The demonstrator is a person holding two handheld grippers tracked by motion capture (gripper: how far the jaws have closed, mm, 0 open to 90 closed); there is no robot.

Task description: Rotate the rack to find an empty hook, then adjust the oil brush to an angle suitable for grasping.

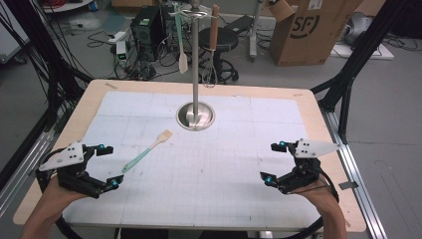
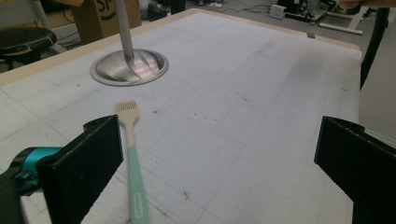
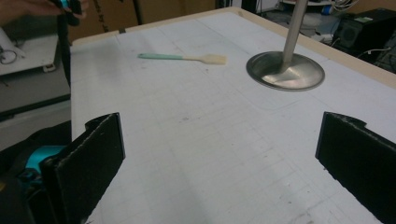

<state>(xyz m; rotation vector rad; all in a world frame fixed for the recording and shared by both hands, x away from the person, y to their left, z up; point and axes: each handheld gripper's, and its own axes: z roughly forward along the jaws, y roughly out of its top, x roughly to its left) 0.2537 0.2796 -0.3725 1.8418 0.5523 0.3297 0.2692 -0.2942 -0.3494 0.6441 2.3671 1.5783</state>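
Now: left hand-held gripper (image 1: 108,167) spread wide beside mint-handled brush (image 1: 147,151), flat on bench (image 1: 209,159), handle toward it for easy pick. Right hand-held gripper (image 1: 274,163) likewise agape, clear. Rack (image 1: 195,115) beyond awaits hanging.

glossy metal stand base (image 2: 129,68), matt plastic brush handle (image 2: 137,191), wooden table rim (image 1: 199,84).

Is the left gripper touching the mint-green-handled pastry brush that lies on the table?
Apart. In the high view, bare mat shows between the left gripper and the mint-green-handled pastry brush; its jaws stand wide open.
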